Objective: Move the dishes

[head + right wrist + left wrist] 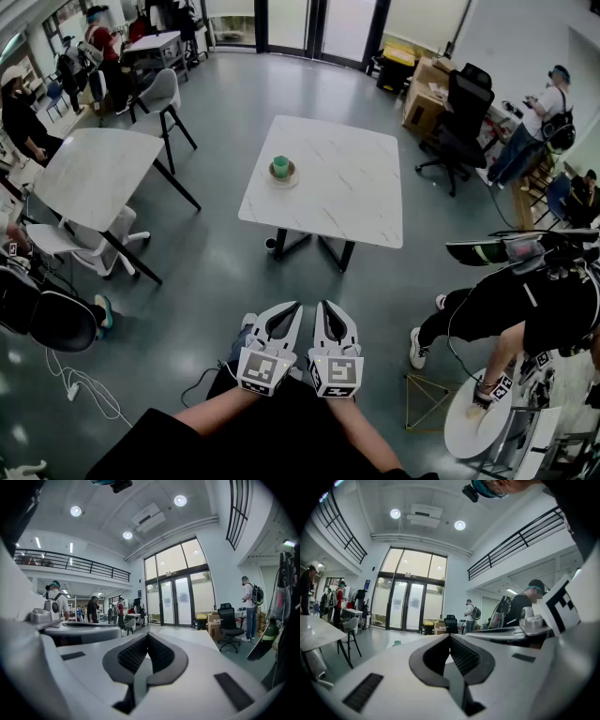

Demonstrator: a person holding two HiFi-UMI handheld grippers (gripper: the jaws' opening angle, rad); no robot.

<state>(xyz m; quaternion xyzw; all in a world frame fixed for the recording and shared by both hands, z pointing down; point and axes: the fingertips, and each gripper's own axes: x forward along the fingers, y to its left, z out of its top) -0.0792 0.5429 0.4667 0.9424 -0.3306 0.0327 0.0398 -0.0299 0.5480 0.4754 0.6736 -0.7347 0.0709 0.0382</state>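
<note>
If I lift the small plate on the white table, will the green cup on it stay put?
Perhaps not: the green cup stands upright on the plate, so a tilt may slide or tip it. Both look hard, probably slippery and breakable.

grey floor (202,272), marble tables (352,192), glass doors (298,21)

R tool (147,635) jaws together, table (180,633) ahead, chair (229,623) bkgd

Cup (280,166) sits on saucer (292,177), toward the left edge of centre table (347,187). Second table (94,173) is further left. Left gripper (289,307) and right gripper (326,307) are side by side, well short of centre table.
</note>
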